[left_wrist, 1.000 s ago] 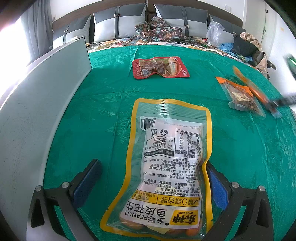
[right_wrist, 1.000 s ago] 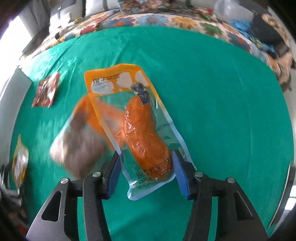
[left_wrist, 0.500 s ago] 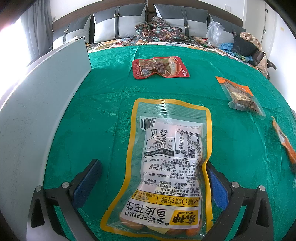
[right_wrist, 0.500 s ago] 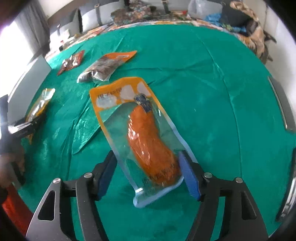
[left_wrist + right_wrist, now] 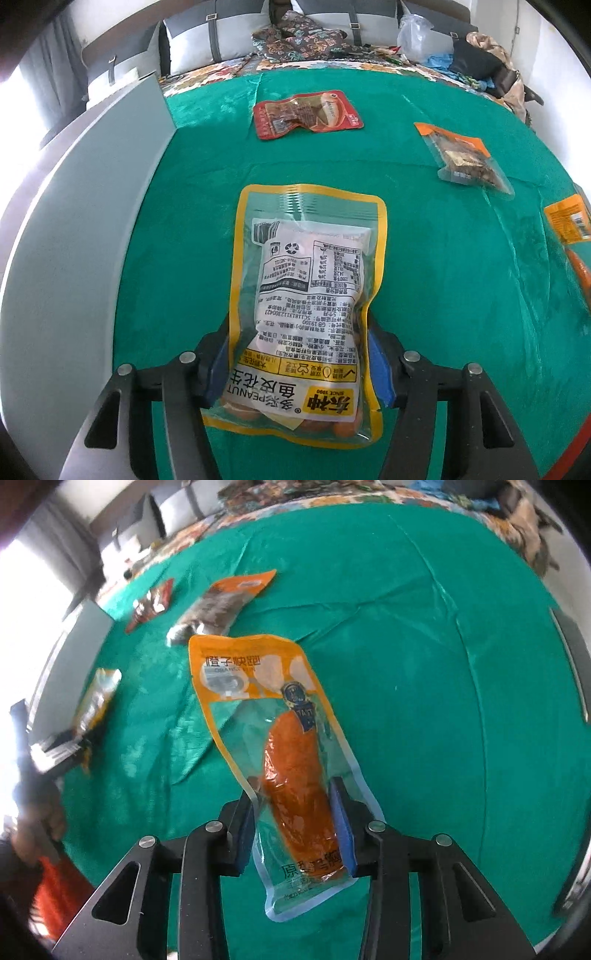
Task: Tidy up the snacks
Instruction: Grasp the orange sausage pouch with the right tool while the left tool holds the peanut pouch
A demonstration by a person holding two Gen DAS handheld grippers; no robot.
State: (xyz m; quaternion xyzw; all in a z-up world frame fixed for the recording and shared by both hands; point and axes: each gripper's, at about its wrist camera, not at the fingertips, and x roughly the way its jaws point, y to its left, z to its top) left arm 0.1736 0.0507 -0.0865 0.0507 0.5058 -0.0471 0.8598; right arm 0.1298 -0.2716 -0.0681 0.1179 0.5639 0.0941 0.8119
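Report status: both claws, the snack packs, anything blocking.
Left claw shut on peanut pack. Right claw shut on orange snack pack. Red pack and brown pack loose on green cloth, not blocking.

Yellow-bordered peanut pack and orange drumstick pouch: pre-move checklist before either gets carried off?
1. Left gripper shut on the yellow-bordered clear peanut pack: ok.
2. Right gripper shut on the orange-topped clear drumstick pouch: ok.
3. Peanut pack held near its bottom end, the rest hanging forward unsupported: not ok.
4. Red flat snack pack and clear pouch of brown pieces lie apart from both held packs on the green cloth: ok.
5. Drop-off spot: cannot tell.
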